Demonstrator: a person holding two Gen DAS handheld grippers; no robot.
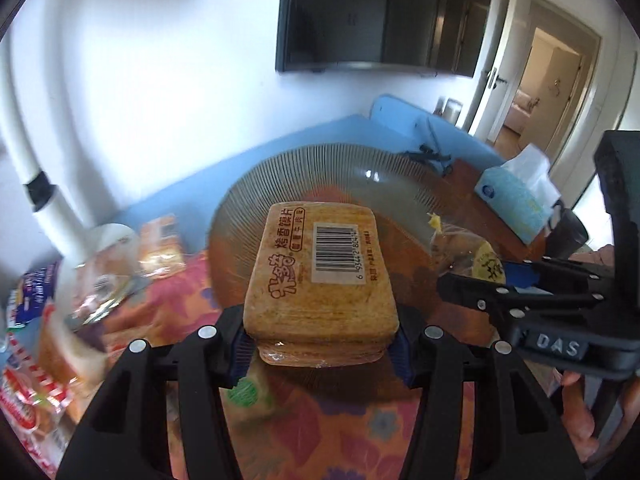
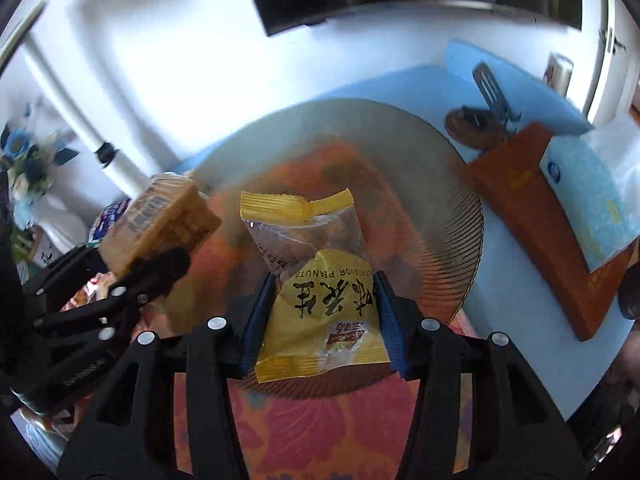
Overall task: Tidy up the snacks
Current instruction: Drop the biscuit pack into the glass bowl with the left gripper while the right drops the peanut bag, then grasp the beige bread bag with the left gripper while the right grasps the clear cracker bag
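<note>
Floral cloth covers the table, with a ribbed glass plate [image 1: 280,168] ahead of both grippers. From the left wrist, the left gripper [image 1: 320,344] is clamped on a brown biscuit pack [image 1: 320,272], held above the plate; more snack packets [image 1: 40,360] lie left of the jaws, unsorted. From the right wrist, the right gripper [image 2: 320,332] pinches a yellow peanut packet [image 2: 320,312] over the plate, which looks bare: sorting seems barely begun.

Plate [image 2: 440,184] on table; tissue box [image 2: 584,196] right of plate; snack packets [image 1: 36,340] left.
</note>
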